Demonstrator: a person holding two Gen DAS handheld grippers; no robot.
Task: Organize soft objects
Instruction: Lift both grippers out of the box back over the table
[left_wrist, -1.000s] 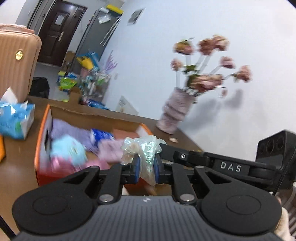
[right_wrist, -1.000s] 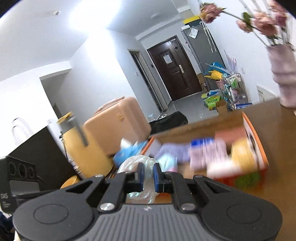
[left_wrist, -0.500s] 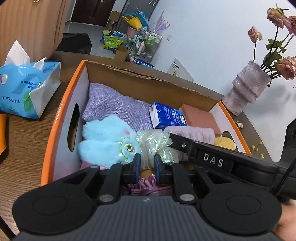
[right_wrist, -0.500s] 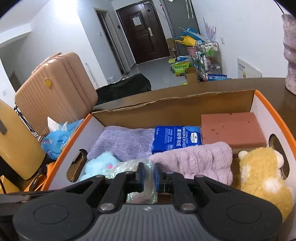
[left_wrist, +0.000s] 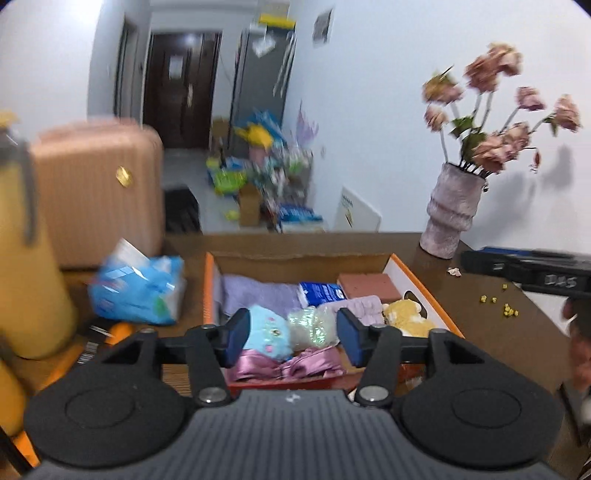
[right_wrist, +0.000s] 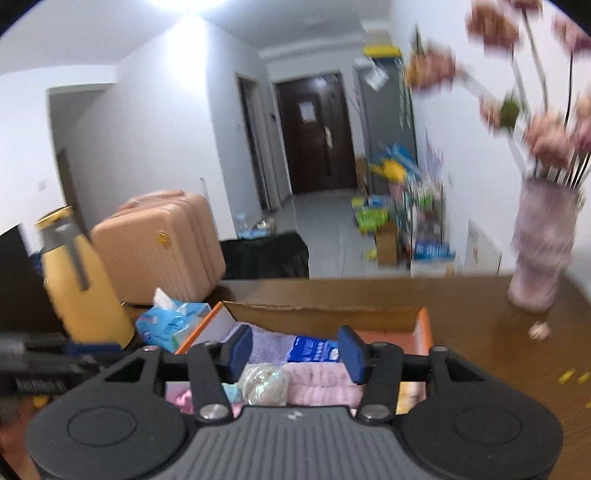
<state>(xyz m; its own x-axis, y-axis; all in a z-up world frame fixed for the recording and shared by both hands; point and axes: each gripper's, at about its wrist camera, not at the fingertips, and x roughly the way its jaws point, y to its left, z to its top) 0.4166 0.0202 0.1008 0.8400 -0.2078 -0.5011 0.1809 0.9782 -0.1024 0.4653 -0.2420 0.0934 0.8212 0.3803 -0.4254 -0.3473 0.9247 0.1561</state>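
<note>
An orange-edged cardboard box (left_wrist: 209, 295) holds soft things. A crinkly iridescent bag (left_wrist: 312, 326) lies in it between a blue plush (left_wrist: 266, 332) and a lilac fluffy towel (left_wrist: 356, 306). A pink satin cloth (left_wrist: 288, 365) lies in front of them. My left gripper (left_wrist: 294, 341) hovers above the box's near edge, its jaws opening, with nothing touching the pads. My right gripper (right_wrist: 296, 352) hangs beside it, jaws opening too. In the right wrist view the bag (right_wrist: 264, 384) lies below the jaws, apart from the pads.
Also in the box are a purple cloth (left_wrist: 258, 291), a blue handkerchief pack (left_wrist: 321, 291), a brick-red sponge (left_wrist: 369, 284) and a yellow plush (left_wrist: 406, 315). A blue tissue pack (left_wrist: 136, 288) and a yellow flask (left_wrist: 29, 277) stand left. A vase of flowers (left_wrist: 450, 218) stands right.
Both grippers were shut on the iridescent bag and lowered it into the box. They have since let go, opened, and pulled up and back; the bag stays in the box.
</note>
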